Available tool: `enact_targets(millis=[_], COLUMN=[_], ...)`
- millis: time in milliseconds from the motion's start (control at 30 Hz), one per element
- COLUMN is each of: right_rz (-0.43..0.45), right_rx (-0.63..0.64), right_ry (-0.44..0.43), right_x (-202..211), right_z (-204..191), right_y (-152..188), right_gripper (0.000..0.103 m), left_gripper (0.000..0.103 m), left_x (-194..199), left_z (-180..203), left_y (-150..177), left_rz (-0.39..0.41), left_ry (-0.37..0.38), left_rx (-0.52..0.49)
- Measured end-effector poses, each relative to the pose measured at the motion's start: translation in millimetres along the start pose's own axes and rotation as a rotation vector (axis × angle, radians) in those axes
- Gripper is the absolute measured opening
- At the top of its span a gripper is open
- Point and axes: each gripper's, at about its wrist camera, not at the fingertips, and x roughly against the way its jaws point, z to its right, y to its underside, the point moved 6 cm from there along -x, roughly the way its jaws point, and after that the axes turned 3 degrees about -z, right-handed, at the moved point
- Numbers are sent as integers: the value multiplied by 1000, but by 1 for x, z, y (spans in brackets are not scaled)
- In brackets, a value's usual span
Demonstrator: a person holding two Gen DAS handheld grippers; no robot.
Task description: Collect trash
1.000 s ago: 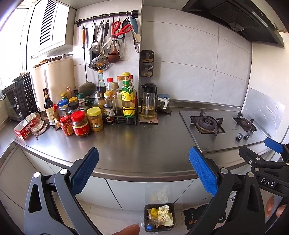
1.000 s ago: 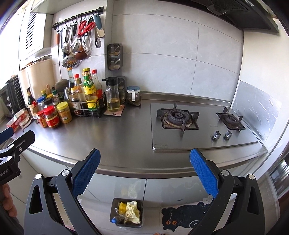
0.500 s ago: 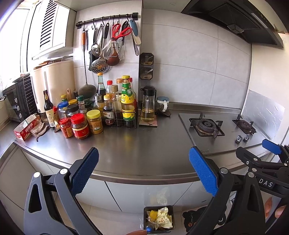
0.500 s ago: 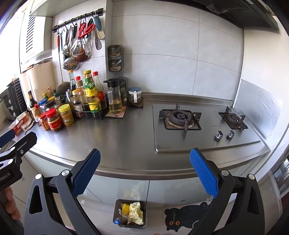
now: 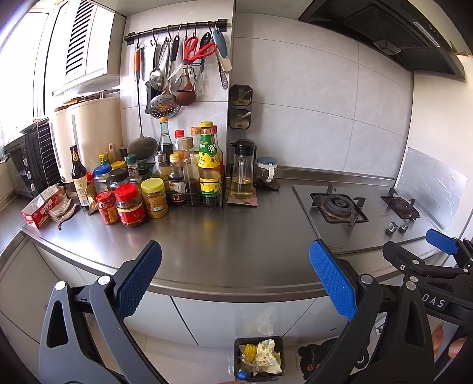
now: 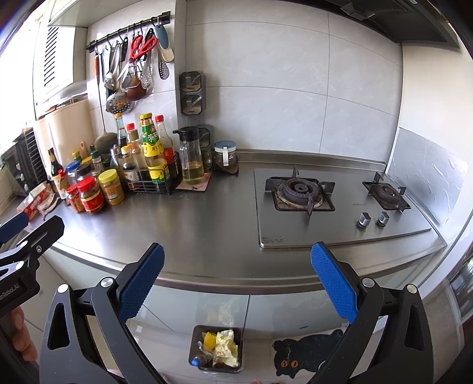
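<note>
Steel countertop point(image 5: 236, 236) bare of litter; trash bin point(image 6: 217, 348) already filled. Left gripper point(image 5: 235, 283) and right gripper point(image 6: 238, 283) spread wide, empty. Probably finished; next, scan for leftovers.

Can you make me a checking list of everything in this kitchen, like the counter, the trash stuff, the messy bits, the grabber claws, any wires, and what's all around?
Surface: steel counter, bare in the middle, with a two-burner stove set into it on the right.
Job's things: black bin on the floor below the counter, holding crumpled paper, something yellow and ridged, and a blue-capped item.
Clutter: jars and bottles crowded at the left rear; a red box and a brownish cloth beside it.
Grippers: left gripper open, holding nothing; right gripper open, holding nothing.
Cables: nothing seen.
Surroundings: utensils hanging on a rail, tiled wall, range hood, cat-patterned mat on the floor.
</note>
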Motion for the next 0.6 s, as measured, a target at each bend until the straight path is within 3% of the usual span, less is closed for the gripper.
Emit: enact_targets(millis=[600], right_rz=[-9], right_rx=[-9], right_ry=[2], right_x=[-9], right_z=[-4], right_y=[-2], right_gripper=[100], left_gripper=[95], left_x=[-6], left_z=[-1], left_y=[-2], left_rz=[0], left_ry=[-14], left_rx=[0])
